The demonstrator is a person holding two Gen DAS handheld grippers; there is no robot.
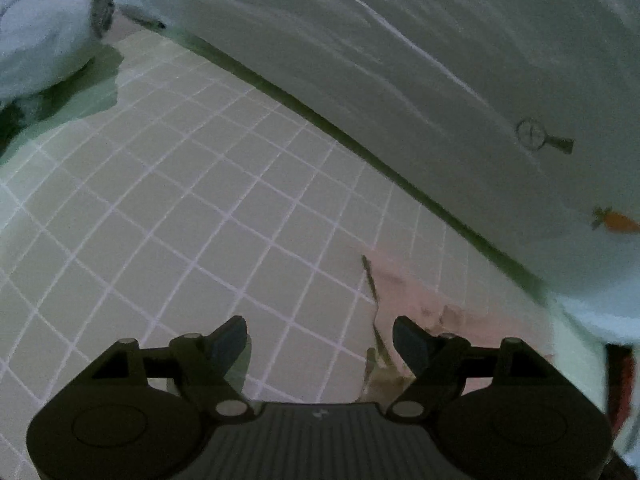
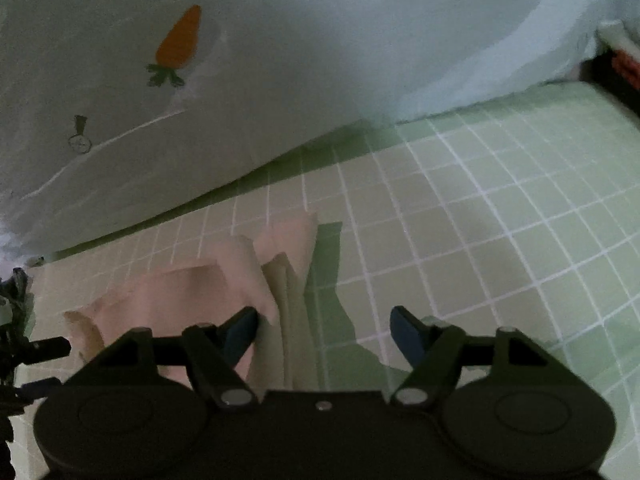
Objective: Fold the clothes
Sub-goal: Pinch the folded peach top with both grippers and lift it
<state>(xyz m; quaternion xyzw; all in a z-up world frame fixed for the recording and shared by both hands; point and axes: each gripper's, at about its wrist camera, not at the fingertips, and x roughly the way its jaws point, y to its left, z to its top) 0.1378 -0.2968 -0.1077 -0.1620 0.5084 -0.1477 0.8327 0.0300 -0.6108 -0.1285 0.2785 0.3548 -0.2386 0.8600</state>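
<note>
A big pale quilt (image 2: 280, 80) with a carrot print (image 2: 179, 42) is filling the space ahead of both grippers, draped over the far part of the green checked sheet (image 2: 500, 220). Closer in, the pink garment (image 2: 192, 292) is lying rumpled on that sheet, just ahead and left of the right gripper (image 2: 323, 334), whose left finger is touching its ridge. From the left gripper (image 1: 320, 344) the cloth is sitting ahead to the right. Both grippers are standing wide, holding nothing. That fabric is looking light, soft and floppy, so it will probably sag and slide. Better pinching a hem or corner edge (image 2: 308, 220) than the bunched middle.
</note>
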